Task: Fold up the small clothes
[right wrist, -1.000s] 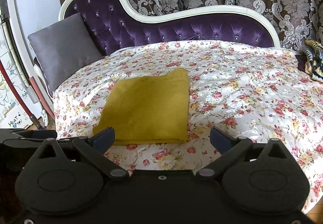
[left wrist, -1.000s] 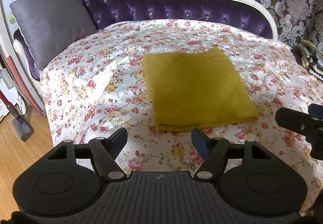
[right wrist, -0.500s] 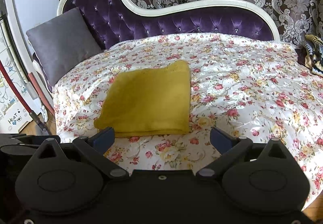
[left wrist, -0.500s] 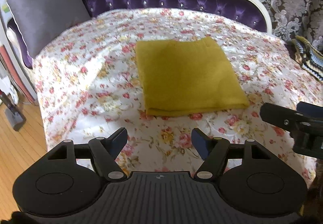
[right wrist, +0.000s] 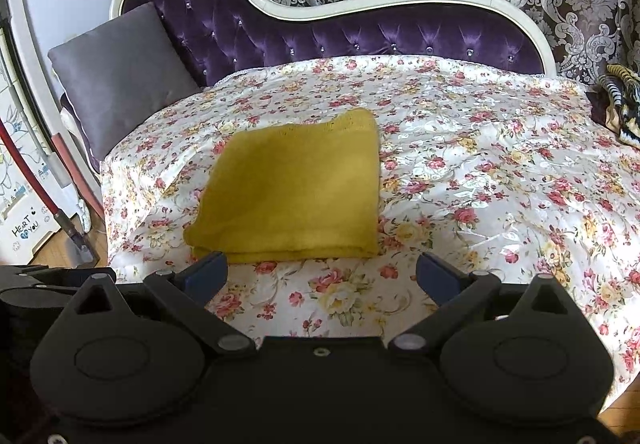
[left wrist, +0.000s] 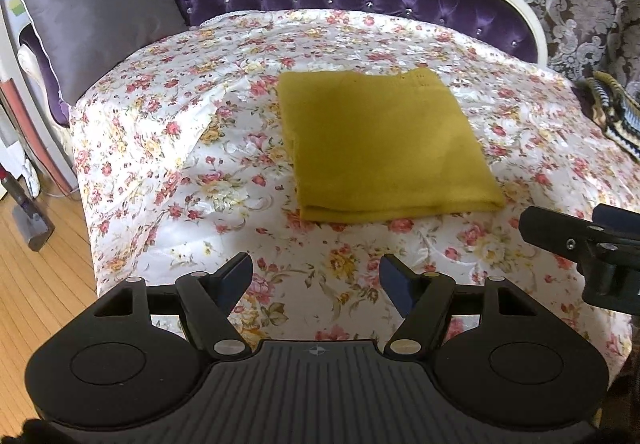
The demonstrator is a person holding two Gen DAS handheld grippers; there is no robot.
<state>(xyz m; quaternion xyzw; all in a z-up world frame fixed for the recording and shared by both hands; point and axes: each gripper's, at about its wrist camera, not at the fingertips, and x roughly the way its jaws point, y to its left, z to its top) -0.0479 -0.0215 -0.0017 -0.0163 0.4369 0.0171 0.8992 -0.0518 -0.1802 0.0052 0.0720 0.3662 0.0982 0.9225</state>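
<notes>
A mustard-yellow cloth (left wrist: 380,148) lies folded in a flat rectangle on the floral bedspread (left wrist: 168,148); it also shows in the right wrist view (right wrist: 296,188). My left gripper (left wrist: 316,280) is open and empty, held above the bedspread short of the cloth's near edge. My right gripper (right wrist: 322,276) is open and empty, just short of the cloth's near edge, with its left fingertip close to the cloth's near left corner. The right gripper's body (left wrist: 584,244) shows at the right of the left wrist view.
A grey cushion (right wrist: 120,76) leans at the left end of the purple tufted chaise back (right wrist: 360,36). A striped knitted item (right wrist: 620,104) lies at the far right. A vacuum (left wrist: 28,212) stands on the wooden floor at left. Patterned curtains hang behind.
Both grippers have risen and tilted down a little, so the cloth sits lower and nearer in both views. Both stay open. The cloth has not moved.
</notes>
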